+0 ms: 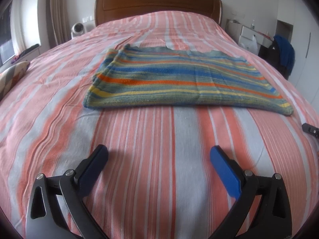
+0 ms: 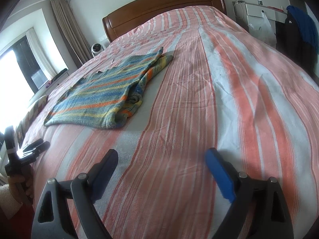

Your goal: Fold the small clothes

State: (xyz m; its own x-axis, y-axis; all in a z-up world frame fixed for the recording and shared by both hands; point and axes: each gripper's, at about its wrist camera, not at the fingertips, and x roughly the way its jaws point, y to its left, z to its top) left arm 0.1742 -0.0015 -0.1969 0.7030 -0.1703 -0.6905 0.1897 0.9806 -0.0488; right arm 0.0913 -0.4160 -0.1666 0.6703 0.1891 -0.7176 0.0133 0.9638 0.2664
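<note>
1. Left hand-held gripper (image 1: 159, 151): released, its two fingers spread wide with nothing between them. It hangs just above the striped bedspread (image 1: 179, 139) near the foot of the bed, clear of the garment.

2. Right hand-held gripper (image 2: 161, 154): likewise released, fingers wide apart and empty, above bare bedspread (image 2: 199, 99). In the left wrist view only a small dark part of it shows at the far right edge (image 1: 310, 129).

3. Striped knit garment (image 1: 179, 79): lies flat on the bedspread straight ahead of the left hand-held gripper, well apart from its fingertips. Its bands of blue, orange, yellow and grey-green run crosswise to that gripper's line of sight.

4. From the right hand-held gripper, the same garment (image 2: 103, 95) lies ahead and to the left. The edge nearest this gripper's line is bunched and rumpled, with a folded-in part extending away toward the headboard.

5. Wooden headboard (image 1: 157, 4): stands at the far end of the bed, beyond the garment from both grippers.

6. The left hand-held gripper appears in the right wrist view at the lower left edge (image 2: 34, 146), beside the bed's near corner.
</note>
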